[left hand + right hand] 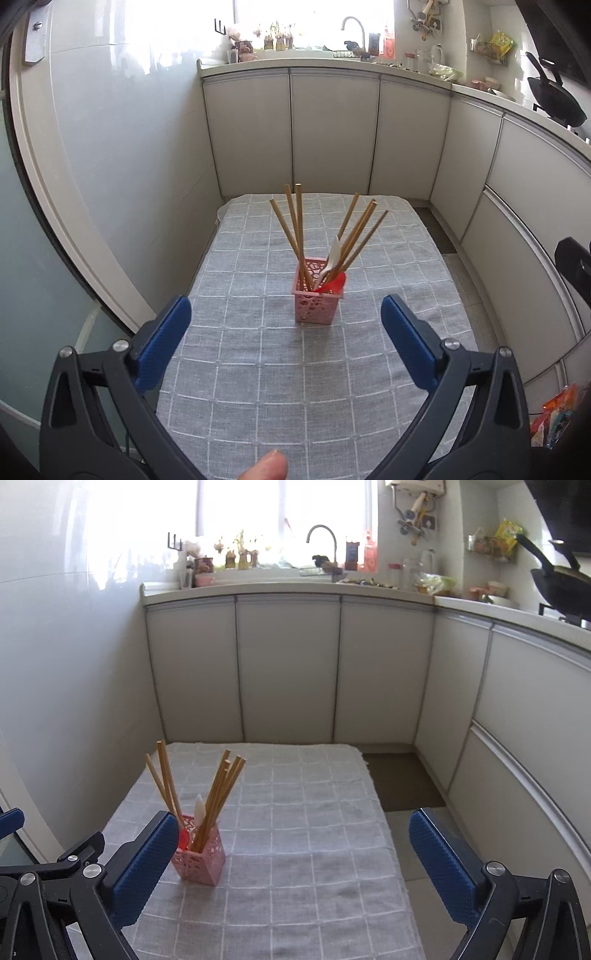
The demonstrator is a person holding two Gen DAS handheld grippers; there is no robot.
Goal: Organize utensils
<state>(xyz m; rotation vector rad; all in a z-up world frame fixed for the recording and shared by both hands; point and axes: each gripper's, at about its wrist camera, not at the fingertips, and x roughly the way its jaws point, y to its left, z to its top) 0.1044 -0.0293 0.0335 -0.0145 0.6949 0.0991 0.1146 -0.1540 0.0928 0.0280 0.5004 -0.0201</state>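
A pink perforated holder (317,295) stands upright on the grey checked tablecloth (258,369). It holds several wooden chopsticks (295,236), a white plastic utensil (332,258) and a red spoon (334,285). My left gripper (286,314) is open and empty, just short of the holder. In the right wrist view the holder (201,858) stands at the left, next to the left finger pad (144,867). My right gripper (291,834) is open and empty above the cloth (295,849).
White kitchen cabinets (288,664) run along the far side and right. A counter with a sink tap (323,535) and bottles is behind. A dark wok (557,587) sits at the right. A glossy wall (129,147) borders the table's left.
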